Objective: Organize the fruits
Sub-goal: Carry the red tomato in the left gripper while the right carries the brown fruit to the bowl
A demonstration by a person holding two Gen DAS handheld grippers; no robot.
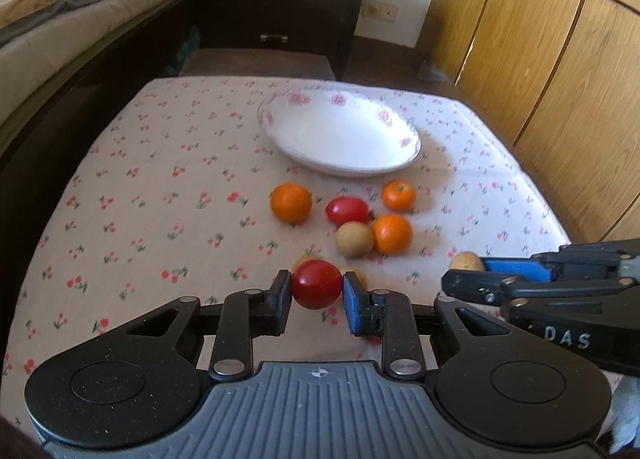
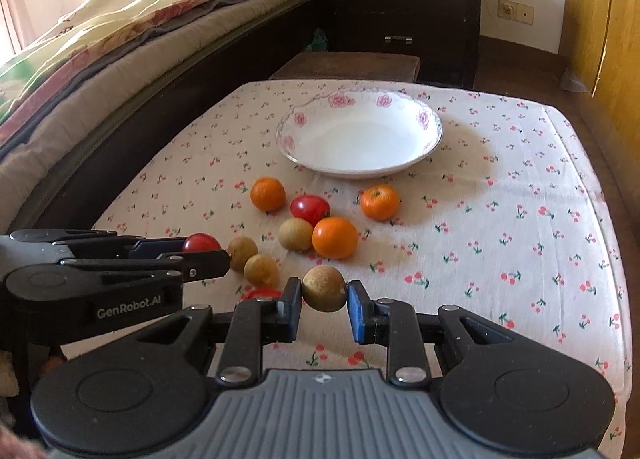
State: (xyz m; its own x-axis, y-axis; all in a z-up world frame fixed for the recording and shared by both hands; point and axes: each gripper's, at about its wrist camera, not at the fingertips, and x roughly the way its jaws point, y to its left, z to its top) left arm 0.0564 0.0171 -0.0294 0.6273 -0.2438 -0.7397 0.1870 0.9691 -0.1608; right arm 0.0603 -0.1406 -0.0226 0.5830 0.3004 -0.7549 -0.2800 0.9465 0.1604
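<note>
The worktop (image 2: 520,187) wears a cherry-print cloth. At its 12 o'clock side sits a white bowl (image 2: 360,135) with pink flowers on the rim. Toward 6 o'clock from the bowl lies a loose cluster: three oranges (image 2: 335,237), a red tomato (image 2: 310,208) and a brown fruit (image 2: 295,234) touching the nearest orange. Two more brown fruits (image 2: 261,270) lie at the cluster's 8 o'clock. The left gripper (image 1: 316,291) pinches a red tomato (image 1: 316,285), raised above the cloth. The right gripper (image 2: 324,295) pinches a brown round fruit (image 2: 324,289).
</note>
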